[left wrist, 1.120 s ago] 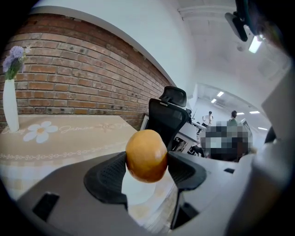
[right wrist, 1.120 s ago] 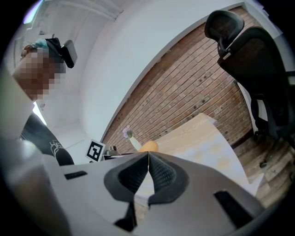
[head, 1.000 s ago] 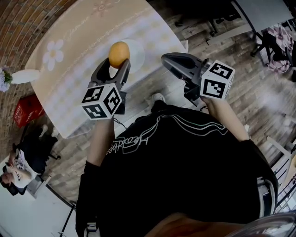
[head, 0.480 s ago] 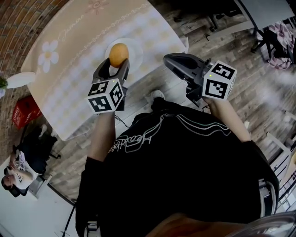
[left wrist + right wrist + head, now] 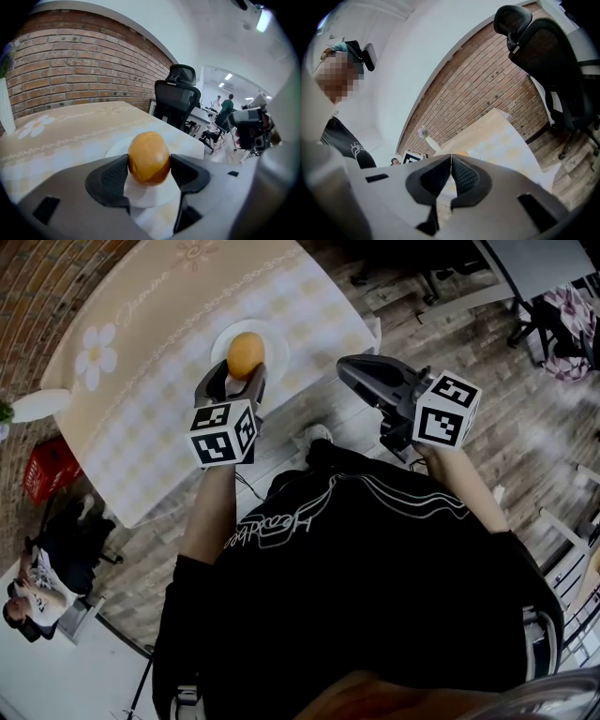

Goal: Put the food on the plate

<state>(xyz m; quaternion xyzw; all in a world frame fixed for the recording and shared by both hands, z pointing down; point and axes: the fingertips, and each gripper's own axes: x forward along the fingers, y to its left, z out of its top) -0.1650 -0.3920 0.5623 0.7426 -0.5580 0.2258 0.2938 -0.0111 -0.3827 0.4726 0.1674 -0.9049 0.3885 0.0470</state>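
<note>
The left gripper is clamping an orange fruit over the white plate near the table's right edge; the right gripper is hanging clenched, holding nothing.

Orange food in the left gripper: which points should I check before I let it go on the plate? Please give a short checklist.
1. Grip: left gripper fingers shut on the orange food from both sides: ok.
2. Position: food is over the white plate in the head view and the left gripper view: ok.
3. Contact of food with plate: cannot tell; it seems held above.
4. Plate sits fully on the table: ok.
5. Right gripper shut, empty, away from the plate: ok.
</note>
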